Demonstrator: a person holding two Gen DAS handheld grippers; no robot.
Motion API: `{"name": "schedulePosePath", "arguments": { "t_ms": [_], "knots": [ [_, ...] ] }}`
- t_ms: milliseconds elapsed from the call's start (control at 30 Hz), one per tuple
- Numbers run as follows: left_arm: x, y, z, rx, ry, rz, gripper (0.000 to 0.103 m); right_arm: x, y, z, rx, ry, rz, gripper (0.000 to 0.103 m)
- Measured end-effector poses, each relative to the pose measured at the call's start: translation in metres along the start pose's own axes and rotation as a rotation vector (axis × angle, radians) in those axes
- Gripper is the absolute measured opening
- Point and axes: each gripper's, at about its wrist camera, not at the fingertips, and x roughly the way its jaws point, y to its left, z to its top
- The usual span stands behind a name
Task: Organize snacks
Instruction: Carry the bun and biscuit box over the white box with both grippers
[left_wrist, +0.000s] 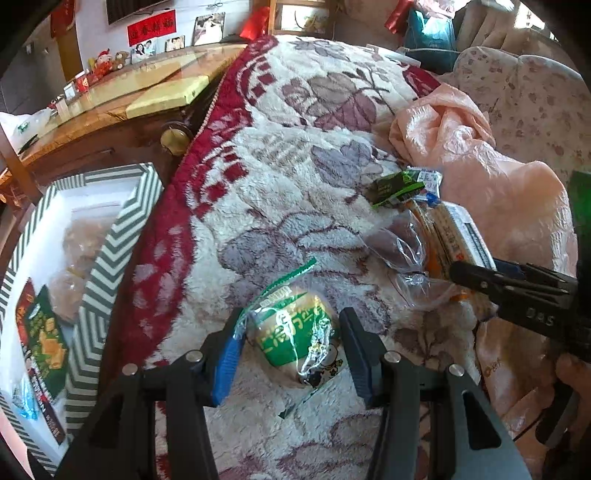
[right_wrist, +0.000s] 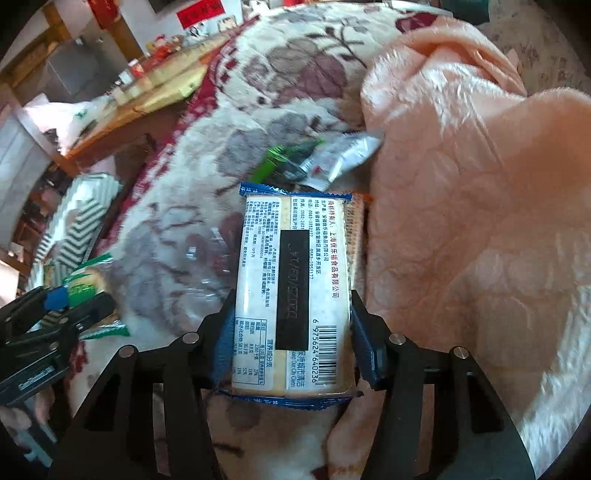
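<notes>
Black tongs fill the bottom of both views. Between the fingers of the right tongs sits a flat cracker pack with blue crimped ends, its printed back and barcode facing up; both blue pads press against its long sides, so the pack is clenched there. It lies lengthwise along the tongs, over the seam where the floral blanket meets a pink blanket.

The left tongs bracket a round bun in clear wrap with green print. The bun rests on the floral blanket, the blue pad touches the wrap on the left side, and the right finger stands just beside the bun; whether they squeeze it cannot be told, though they stand partly apart.

Beyond the bun lies a crumpled clear wrapper, and further off a small dark green packet lies at the edge of the pink blanket. In the left view the right tongs reach in from the right edge, over the cracker pack.

At the left, off the blanket's red border, stands a striped box with green-and-white chevron walls. Inside it lie pale wrapped snacks and a green snack bag. Behind it runs a wooden bench carrying photographs and small ornaments.
</notes>
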Motion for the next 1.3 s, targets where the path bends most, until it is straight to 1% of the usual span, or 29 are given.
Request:
{"name": "schedulePosePath", "arguments": {
  "t_ms": [200,467,800,1300],
  "knots": [
    [-0.017,0.005,-0.004,0.006,-0.041,0.029,0.054,-0.020,0.015,-0.005,-0.017,-0.020,0.060,0.054],
    [-0.040,0.026,-0.011,-0.018,-0.084,0.071,0.054,-0.028,0.056,-0.006,-0.084,-0.024,0.115,0.054],
    [-0.063,0.070,-0.021,-0.086,-0.117,0.123,0.054,-0.028,0.118,-0.001,-0.200,-0.017,0.161,0.054],
    [-0.086,0.152,-0.042,-0.233,-0.135,0.201,0.054,-0.012,0.215,0.009,-0.376,0.023,0.230,0.054]
  ]
}}
